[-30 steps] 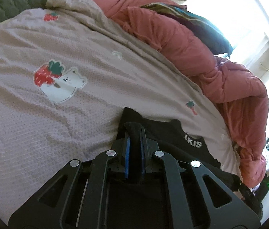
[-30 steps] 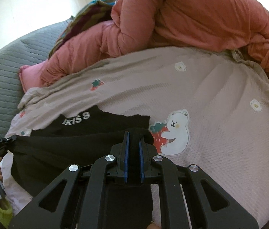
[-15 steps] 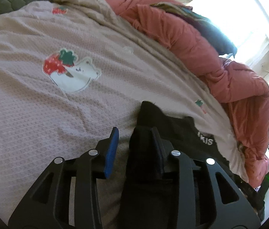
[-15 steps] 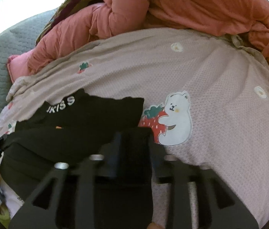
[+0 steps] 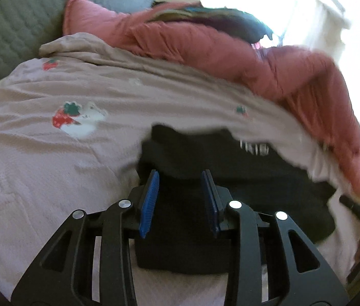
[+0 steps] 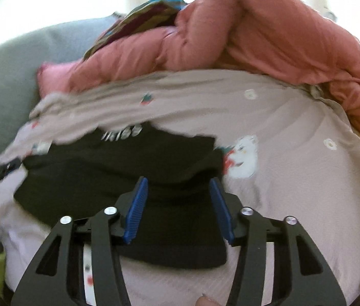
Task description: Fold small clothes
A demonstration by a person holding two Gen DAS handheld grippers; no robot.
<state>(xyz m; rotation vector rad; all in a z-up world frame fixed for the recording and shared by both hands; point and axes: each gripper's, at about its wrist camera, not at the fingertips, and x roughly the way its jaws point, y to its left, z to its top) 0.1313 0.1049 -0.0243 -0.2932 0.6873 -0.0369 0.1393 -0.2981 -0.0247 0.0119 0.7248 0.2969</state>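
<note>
The black garment (image 5: pixel 231 178) lies folded on the pink bedsheet (image 5: pixel 52 165), lower centre; the left gripper (image 5: pixel 182 186) has just parted, the right gripper (image 6: pixel 178 193) narrowed slightly, neither pinching it

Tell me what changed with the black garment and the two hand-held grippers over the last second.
Both let go. The left hand-held gripper and the right hand-held gripper were each clamped on an edge of the black garment; their jaws have just been opening and now stand apart, pads clear of the cloth, which lies folded on the bedspread. Both have drawn back a little. The pink duvet is unchanged.
</note>
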